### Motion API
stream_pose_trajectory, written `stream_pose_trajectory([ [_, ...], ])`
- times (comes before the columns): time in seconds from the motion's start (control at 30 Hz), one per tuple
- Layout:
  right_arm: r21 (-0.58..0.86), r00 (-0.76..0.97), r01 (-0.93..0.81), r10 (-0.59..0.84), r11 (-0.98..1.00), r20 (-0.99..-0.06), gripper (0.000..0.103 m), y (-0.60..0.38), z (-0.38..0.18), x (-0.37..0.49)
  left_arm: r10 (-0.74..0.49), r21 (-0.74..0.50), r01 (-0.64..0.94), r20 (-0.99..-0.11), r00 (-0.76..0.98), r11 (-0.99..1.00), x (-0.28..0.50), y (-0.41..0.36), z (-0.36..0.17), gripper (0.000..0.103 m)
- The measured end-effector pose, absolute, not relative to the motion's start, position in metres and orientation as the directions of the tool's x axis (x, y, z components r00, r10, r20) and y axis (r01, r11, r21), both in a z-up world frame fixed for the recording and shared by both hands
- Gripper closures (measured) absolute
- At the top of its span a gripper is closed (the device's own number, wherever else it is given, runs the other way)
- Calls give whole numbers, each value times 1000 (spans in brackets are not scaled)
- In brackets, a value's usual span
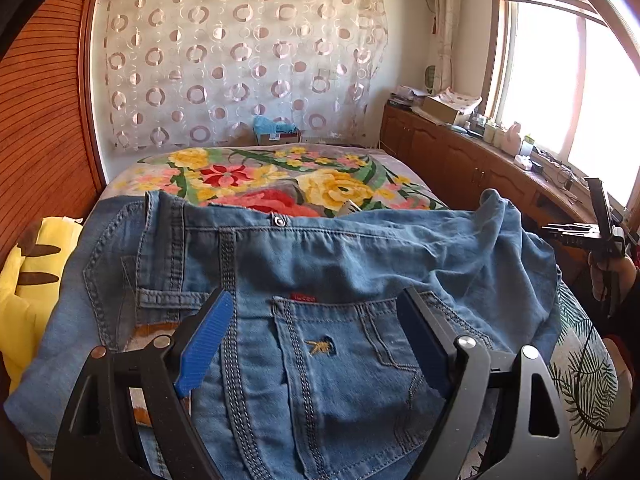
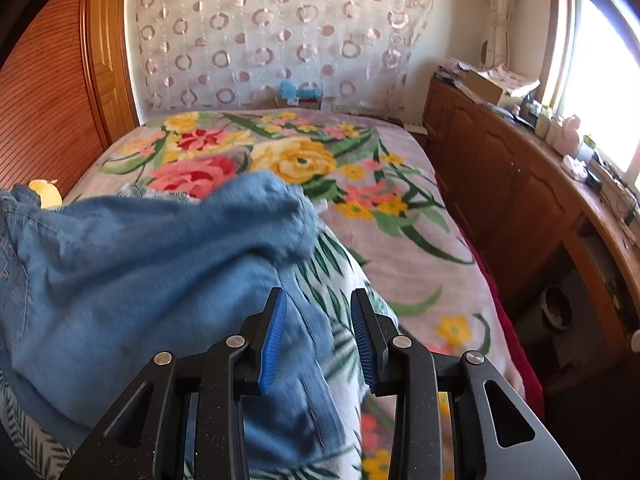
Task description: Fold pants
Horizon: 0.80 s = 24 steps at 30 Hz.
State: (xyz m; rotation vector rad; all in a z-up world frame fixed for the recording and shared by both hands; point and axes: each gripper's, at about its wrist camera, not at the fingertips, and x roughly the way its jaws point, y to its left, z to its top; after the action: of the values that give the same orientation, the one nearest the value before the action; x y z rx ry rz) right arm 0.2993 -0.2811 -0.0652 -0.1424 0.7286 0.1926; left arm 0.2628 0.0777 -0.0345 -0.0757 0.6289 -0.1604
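The pants [image 1: 320,264], blue denim, lie spread on the bed [image 1: 256,184], back side up, the waistband on the far edge with a metal rivet button showing. A small red tag [image 1: 303,297] is sewn above the back pocket [image 1: 344,344]; its lettering is too small to read. The pocket carries a small yellow embroidered emblem, a shape that cannot be made out. No other writing is legible.

The left hand-held gripper [image 1: 316,332] hovers just above the pocket with its jaws wide apart, nothing between the blue pads [image 1: 204,340], which do not press on the cloth. Its lower frame is cut off by the picture's edge.

In the right wrist view the pants [image 2: 140,280] are motion-blurred, bunched in a mound on the left. The right hand-held gripper [image 2: 320,340] has its jaws partly apart; a strip of denim lies between or below them, and the pads do not pinch it. Whether the cloth touches the left pad is hard to tell through the blur.

A leaf-print sheet [image 2: 340,280] lies under the pants, atop a floral blanket [image 2: 304,160]. A yellow plush [image 1: 28,280] at the left is half hidden by the denim. In the left wrist view the right hand-held gripper's far end [image 1: 600,232] shows at the right edge, held by a hand [image 1: 612,276] that is mostly cut off. The window [image 1: 580,100] is blown out white. Clutter on the cabinet [image 1: 460,152] is too small to identify.
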Motion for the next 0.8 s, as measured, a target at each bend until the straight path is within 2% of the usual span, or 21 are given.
stream_pose_trajectory([
  [0.3, 89, 644, -206, 203, 974, -738, 69, -301, -76, 322, -160, -115, 114, -595, 788, 987, 244, 77, -38, 18],
  [0.57, 156, 626, -235, 272, 960, -731, 69, -304, -68, 319, -150, -131, 88, -601, 785, 987, 231, 85, -42, 18],
  [0.6, 152, 624, -243, 274, 958, -732, 72, -303, -67, 317, -150, -132, 87, -600, 786, 987, 230, 85, -42, 18],
  [0.63, 155, 619, -253, 283, 955, -733, 82, -302, -68, 313, -149, -134, 85, -600, 786, 987, 228, 86, -42, 18],
  [0.73, 155, 625, -285, 306, 946, -718, 99, -305, -69, 305, -148, -135, 83, -598, 787, 987, 225, 86, -42, 18],
  [0.8, 158, 644, -299, 321, 941, -694, 101, -308, -65, 297, -144, -132, 80, -598, 788, 988, 222, 86, -42, 18],
])
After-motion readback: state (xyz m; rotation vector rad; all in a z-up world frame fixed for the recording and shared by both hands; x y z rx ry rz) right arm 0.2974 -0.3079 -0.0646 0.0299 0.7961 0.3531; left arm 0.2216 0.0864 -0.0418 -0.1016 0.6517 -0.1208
